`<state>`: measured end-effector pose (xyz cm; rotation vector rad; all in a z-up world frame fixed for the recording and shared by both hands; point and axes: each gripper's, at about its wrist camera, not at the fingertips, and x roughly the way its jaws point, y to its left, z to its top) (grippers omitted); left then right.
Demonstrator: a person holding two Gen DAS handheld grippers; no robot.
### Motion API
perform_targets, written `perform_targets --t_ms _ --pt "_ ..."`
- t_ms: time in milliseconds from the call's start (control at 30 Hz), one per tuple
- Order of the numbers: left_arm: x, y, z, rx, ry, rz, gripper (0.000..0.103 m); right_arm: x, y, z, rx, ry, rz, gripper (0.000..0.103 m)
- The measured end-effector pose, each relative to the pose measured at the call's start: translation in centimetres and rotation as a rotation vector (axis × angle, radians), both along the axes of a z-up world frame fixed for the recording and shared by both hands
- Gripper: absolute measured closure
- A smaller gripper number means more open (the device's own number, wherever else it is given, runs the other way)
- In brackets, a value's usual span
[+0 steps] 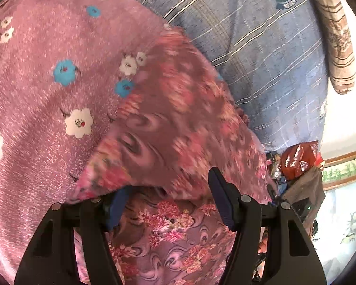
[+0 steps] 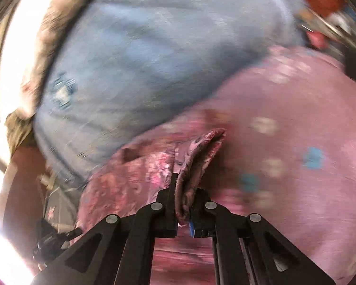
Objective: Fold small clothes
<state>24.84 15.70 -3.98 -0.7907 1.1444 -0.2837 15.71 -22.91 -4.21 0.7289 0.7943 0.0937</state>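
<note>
A small garment of mauve cloth with pink flower print (image 1: 168, 118) lies on a pink bedsheet with white and blue flowers (image 1: 42, 90). In the left wrist view my left gripper (image 1: 168, 197) is open; the garment's lifted edge drapes over its left finger and the cloth spreads between the fingers. In the right wrist view my right gripper (image 2: 184, 197) is shut on a bunched fold of the same garment (image 2: 197, 156), held above the sheet (image 2: 296, 118). The right view is blurred.
A blue striped pillow with a crest (image 1: 261, 47) lies beyond the garment; it also shows in the right wrist view (image 2: 142, 59). A brown striped cloth (image 1: 337, 47) hangs at the right. A red bag and clutter (image 1: 299, 161) sit past the bed's edge.
</note>
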Motion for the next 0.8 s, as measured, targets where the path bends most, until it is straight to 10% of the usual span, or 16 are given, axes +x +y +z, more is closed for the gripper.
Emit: perform_targets --t_ms 67,100,167,300,433,533,800 --pt "0.1 -0.1 0.2 0.003 -0.006 0.015 0.047 -0.2 -0.9 -1.3 0.032 0.025 -0.011 0.097" --pt "0.1 0.0 0.5 0.003 -0.015 0.024 0.074 -0.3 -1.0 -1.4 0.032 0.027 -0.010 0.097" --pt "0.1 0.1 1.0 0.014 -0.024 0.021 0.089 -0.2 -0.4 -0.7 0.025 -0.004 0.012 0.097" --pt "-0.2 0.6 0.9 0.063 -0.012 0.043 0.089 -1.0 0.0 1.9 0.060 -0.139 0.040 0.097" --pt "-0.5 1.1 -0.8 0.046 0.068 0.032 0.088 0.6 0.5 -1.7 -0.107 0.098 0.067 0.096" --pt "-2.2 0.8 1.1 0.048 0.024 -0.037 0.088 -0.8 0.0 -1.3 -0.065 0.062 0.049 0.090" --pt "-2.4 -4.1 4.7 0.252 -0.146 -0.148 0.055 -3.5 1.0 1.5 -0.074 -0.079 0.082 0.086"
